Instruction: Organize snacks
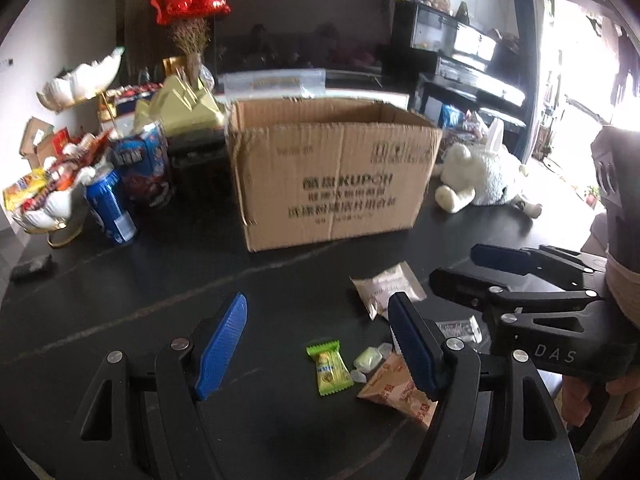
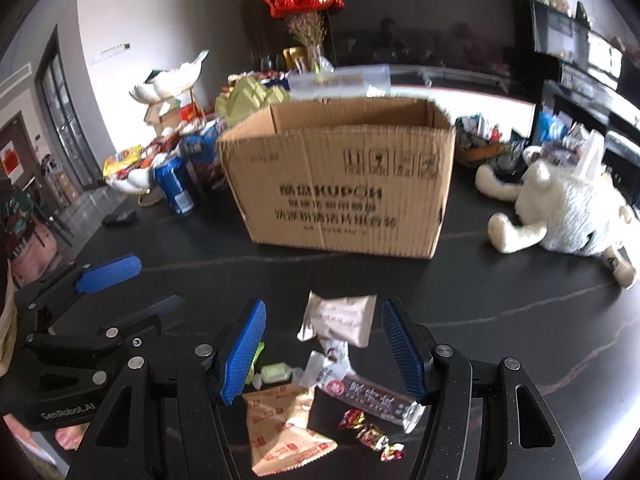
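Note:
An open cardboard box (image 1: 332, 176) (image 2: 340, 184) stands on the dark table (image 1: 160, 280). In front of it lie loose snacks. They are a green candy (image 1: 328, 370), a pale green sweet (image 1: 370, 358) (image 2: 274, 372), a tan packet (image 1: 400, 388) (image 2: 280, 424), a beige packet (image 1: 386, 290) (image 2: 340, 318), a dark bar (image 2: 368, 394) and a red foil candy (image 2: 372, 432). My left gripper (image 1: 318, 344) (image 2: 160, 280) hangs open above the green candy. To its right, my right gripper (image 2: 324, 344) (image 1: 456, 266) is open over the beige packet and the bar. Neither holds anything.
A blue can (image 1: 110, 208) (image 2: 176, 188), a blue snack carton (image 1: 144, 164) and a white shell-shaped bowl (image 1: 48, 208) heaped with snacks crowd the left of the box. A white plush toy (image 1: 484, 180) (image 2: 568, 216) lies to its right. A small dark object (image 1: 32, 266) sits far left.

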`<state>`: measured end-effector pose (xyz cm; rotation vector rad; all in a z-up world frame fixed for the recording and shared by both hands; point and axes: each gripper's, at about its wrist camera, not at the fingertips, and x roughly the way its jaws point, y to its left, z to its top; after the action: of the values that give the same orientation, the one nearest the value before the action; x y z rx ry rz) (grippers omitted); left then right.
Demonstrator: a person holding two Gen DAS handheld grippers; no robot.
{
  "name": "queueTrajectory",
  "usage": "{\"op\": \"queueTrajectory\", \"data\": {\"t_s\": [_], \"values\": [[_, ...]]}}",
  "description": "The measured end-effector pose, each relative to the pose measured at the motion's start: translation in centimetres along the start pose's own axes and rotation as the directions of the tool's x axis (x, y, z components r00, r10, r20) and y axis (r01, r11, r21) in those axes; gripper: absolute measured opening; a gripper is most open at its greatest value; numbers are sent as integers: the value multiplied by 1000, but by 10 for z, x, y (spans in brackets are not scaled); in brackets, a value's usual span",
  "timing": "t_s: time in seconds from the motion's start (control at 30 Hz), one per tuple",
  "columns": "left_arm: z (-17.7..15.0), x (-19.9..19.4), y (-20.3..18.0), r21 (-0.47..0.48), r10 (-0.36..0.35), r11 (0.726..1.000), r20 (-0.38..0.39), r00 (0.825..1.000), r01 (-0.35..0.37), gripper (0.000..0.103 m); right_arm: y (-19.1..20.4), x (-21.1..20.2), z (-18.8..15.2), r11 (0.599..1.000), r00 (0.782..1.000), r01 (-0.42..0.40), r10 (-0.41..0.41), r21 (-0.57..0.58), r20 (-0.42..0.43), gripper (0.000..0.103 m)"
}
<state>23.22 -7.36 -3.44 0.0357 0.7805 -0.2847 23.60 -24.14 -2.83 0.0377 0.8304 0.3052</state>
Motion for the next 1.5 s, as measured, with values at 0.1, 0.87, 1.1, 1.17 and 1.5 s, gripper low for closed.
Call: {"op": "queueTrajectory", "data": {"t_s": [0.1,0.87,1.1,1.17,1.5], "values": [[-4,10,2,-8,-15,1000,-31,999,15,72,-1,12,-5,1000,998,-20,21,15,-51,60],[-36,68,5,-41,-63,998,-187,980,56,59,-12,68,-23,994,975,-65,83,89,-208,38],[-37,78,6,-48,-66,997,-205,977,57,52,-13,80,-24,996,973,-33,50,78,-226,37],[-38,81,5,-45,-64,997,-210,976,56,51,-14,84,-24,997,972,-30,47,76,-232,36],[-40,89,7,-50,-65,997,-227,972,55,47,-10,97,-21,999,968,-9,19,39,-249,33]]}}
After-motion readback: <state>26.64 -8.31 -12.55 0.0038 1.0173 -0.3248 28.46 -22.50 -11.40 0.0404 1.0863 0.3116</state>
